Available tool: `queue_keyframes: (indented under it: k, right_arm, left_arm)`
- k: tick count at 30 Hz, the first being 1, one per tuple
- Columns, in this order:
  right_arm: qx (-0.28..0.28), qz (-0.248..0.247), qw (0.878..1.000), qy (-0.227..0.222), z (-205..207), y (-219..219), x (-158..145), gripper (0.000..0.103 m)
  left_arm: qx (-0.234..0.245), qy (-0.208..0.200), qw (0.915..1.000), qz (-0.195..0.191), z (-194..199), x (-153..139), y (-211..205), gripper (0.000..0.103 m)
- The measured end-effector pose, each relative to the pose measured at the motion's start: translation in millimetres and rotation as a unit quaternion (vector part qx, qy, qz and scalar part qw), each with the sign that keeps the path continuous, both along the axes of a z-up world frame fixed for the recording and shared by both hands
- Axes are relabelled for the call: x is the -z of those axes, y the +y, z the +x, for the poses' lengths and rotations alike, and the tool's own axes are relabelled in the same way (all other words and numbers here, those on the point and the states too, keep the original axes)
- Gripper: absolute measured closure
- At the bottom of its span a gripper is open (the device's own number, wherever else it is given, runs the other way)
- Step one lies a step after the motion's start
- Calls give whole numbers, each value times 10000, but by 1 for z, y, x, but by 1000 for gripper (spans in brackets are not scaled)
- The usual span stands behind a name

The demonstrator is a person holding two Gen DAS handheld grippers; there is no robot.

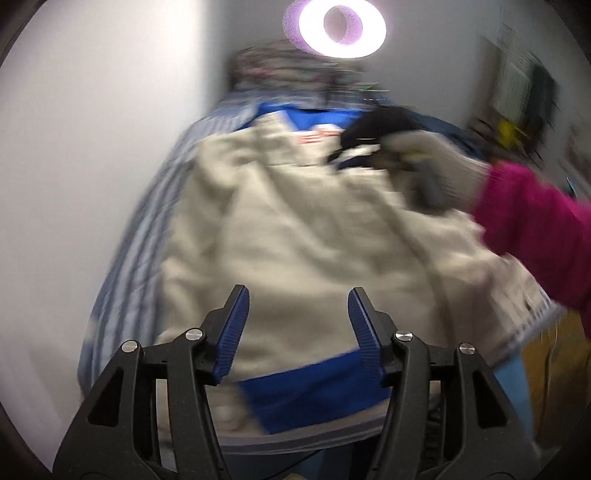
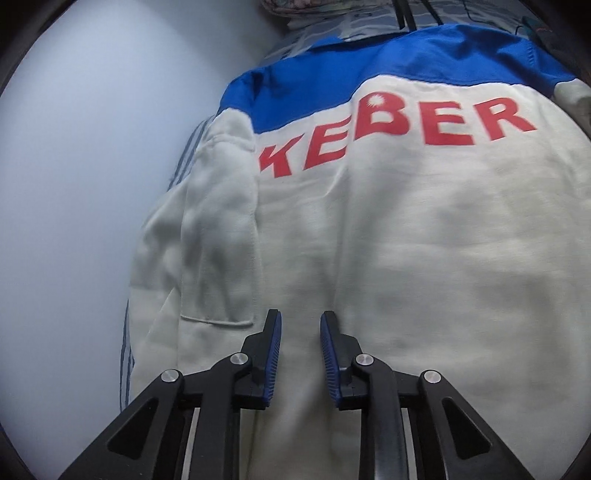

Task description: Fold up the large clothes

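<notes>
A large cream jacket point(image 2: 406, 229) with a blue yoke across the shoulders and red block lettering reading "KEBER" lies spread back-side up on a bed covered by a blue-and-white striped sheet point(image 1: 147, 229). A pale wall runs along the left side of the bed in both views. In the left wrist view a blue band of the jacket's hem shows nearest the camera, and the cream fabric there is rumpled and blurred.

The left hand-held gripper point(image 1: 298, 295) hangs over the hem end of the jacket with its blue-padded jaws standing well apart; nothing lies between the pads, and they grip no cloth.

The right hand-held gripper point(image 2: 300, 321) points down at the middle of the jacket's back, just beside the folded-in left sleeve point(image 2: 218, 236), whose cuff seam runs close to the left finger. Its jaws stand a narrow gap apart, with only the flat cream fabric visible behind the gap; no fold of cloth is pinched between the pads. In the left wrist view, this same gripper appears as a dark blurred shape near the jacket's collar, carried by a gloved hand point(image 1: 439, 162) on an arm in a magenta sleeve point(image 1: 535, 225) that reaches in from the right edge.

A ring light point(image 1: 341, 27) glares at the top of the left wrist view, above a patterned pillow point(image 1: 280, 66) at the head of the bed.
</notes>
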State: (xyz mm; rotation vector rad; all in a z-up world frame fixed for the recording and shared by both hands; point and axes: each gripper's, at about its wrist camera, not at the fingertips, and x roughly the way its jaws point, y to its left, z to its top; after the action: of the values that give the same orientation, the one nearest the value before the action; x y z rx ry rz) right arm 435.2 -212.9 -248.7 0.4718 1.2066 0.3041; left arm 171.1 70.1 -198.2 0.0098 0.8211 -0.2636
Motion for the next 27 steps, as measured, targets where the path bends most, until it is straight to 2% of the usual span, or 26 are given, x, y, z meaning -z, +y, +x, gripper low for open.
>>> queue_keyframes:
  k: [2, 4, 6, 8, 11, 12, 14, 16, 17, 18, 21, 23, 24, 25, 26, 27]
  right_arm:
    - [-129, -72, 9996, -236, -4, 3, -15, 74]
    - [-419, -6, 9975, -576, -8, 16, -37, 66]
    - [-746, 8, 9937, -837, -6, 35, -54, 62]
    - [-1145, -8, 9878, -1055, 2, 58, -69, 58]
    - [-1530, -211, 9798, -1272, 11, 96, -80, 44]
    - [-1620, -311, 9775, -1315, 11, 108, -81, 44]
    - [-1743, -440, 9746, -1336, 22, 135, -76, 44]
    - [-1850, -546, 9726, -1296, 32, 161, -70, 44]
    - [-1915, -613, 9715, -1255, 38, 174, -65, 44]
    - [-1952, -669, 9706, -1237, 39, 181, -62, 44]
    - [-2116, -996, 9655, -1144, 50, 217, -48, 44]
    - [-2189, -1426, 9597, -1032, 58, 239, -33, 46]
    - [-2208, -1665, 9559, -987, 61, 247, -26, 51]
    - [-2239, -1839, 9522, -964, 64, 252, -20, 60]
    - [-2300, -2018, 9476, -921, 66, 258, -14, 84]
    - [-2313, -2087, 9459, -909, 64, 261, -16, 94]
  left_arm:
    - [-353, 278, 9987, -241, 13, 14, 25, 45]
    - [-491, 632, 9950, -600, 24, 31, 42, 45]
    - [-561, 838, 9920, -755, 30, 46, 48, 45]
    - [-544, 963, 9902, -859, 32, 55, 49, 45]
    - [-427, 1087, 9875, -1055, 32, 66, 46, 45]
    - [-383, 1107, 9872, -1084, 32, 67, 45, 45]
    - [-278, 1120, 9862, -1186, 29, 67, 42, 54]
    - [-232, 1141, 9852, -1262, 28, 65, 42, 84]
    - [-252, 1133, 9849, -1286, 28, 63, 43, 90]
    - [-254, 1133, 9839, -1357, 28, 63, 44, 96]
    - [-266, 1150, 9792, -1651, 26, 62, 51, 98]
    - [-255, 1110, 9784, -1723, 28, 60, 52, 100]
    - [-248, 1071, 9785, -1745, 26, 57, 53, 100]
    - [-245, 1048, 9785, -1758, 25, 55, 54, 101]
    - [-237, 1026, 9784, -1780, 24, 52, 55, 101]
    - [-232, 1015, 9784, -1785, 23, 50, 56, 101]
